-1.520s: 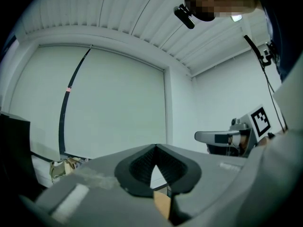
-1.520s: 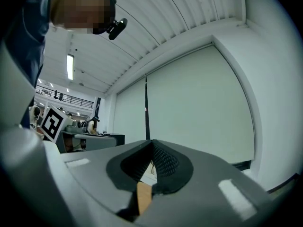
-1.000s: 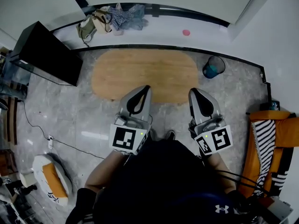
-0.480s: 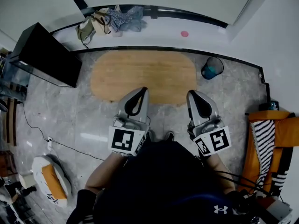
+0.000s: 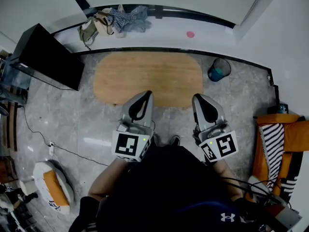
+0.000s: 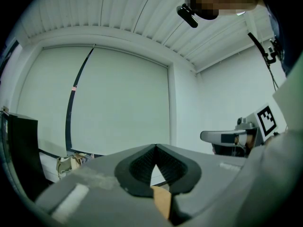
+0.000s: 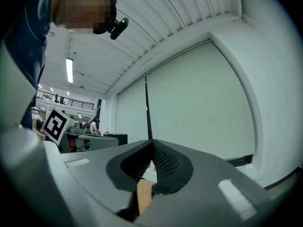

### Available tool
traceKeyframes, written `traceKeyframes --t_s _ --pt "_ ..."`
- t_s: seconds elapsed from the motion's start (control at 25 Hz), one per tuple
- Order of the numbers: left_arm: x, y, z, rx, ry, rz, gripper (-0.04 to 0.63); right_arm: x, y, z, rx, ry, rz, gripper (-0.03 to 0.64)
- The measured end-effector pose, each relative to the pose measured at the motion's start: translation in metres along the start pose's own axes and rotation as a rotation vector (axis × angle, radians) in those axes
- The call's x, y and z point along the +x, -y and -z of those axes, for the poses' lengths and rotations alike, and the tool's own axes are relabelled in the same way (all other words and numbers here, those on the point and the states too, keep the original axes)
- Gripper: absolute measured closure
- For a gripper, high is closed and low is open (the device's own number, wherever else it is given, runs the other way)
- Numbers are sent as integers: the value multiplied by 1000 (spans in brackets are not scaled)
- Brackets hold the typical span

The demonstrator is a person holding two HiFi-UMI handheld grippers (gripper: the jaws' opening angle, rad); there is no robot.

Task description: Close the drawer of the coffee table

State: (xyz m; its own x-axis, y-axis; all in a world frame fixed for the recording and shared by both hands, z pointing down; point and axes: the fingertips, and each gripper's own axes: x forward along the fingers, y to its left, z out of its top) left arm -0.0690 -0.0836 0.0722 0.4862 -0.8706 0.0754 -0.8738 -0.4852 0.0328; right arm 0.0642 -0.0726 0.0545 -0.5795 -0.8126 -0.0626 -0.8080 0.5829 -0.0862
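Note:
The oval wooden coffee table (image 5: 148, 76) stands on the grey stone floor in front of me in the head view. No drawer shows from above. My left gripper (image 5: 147, 94) is held level over the table's near edge, jaws shut and empty. My right gripper (image 5: 198, 97) hangs beside it at the table's near right end, also shut with nothing in it. In the left gripper view the left gripper (image 6: 155, 146) points at a white wall, and a sliver of tan wood shows below the pads. The right gripper (image 7: 151, 142) shows the same in the right gripper view.
A black cabinet (image 5: 48, 57) stands left of the table. A blue waste bin (image 5: 219, 70) sits at its right end. An orange chair with striped cloth (image 5: 280, 144) is at the right. Bags and clothes (image 5: 113, 19) lie on the far ledge. A cable and a white-orange device (image 5: 53, 185) lie at the lower left.

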Motion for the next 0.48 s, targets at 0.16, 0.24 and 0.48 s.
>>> traceKeyframes --t_s 0.16,0.24,0.48 --pt "3 -1 1 0 -2 1 594 2 2 2 3 -3 0 617" --pt "4 0 1 1 -2 0 594 2 3 2 5 -3 0 617" --pt "5 0 1 10 -7 -3 594 1 5 4 11 -7 0 617"
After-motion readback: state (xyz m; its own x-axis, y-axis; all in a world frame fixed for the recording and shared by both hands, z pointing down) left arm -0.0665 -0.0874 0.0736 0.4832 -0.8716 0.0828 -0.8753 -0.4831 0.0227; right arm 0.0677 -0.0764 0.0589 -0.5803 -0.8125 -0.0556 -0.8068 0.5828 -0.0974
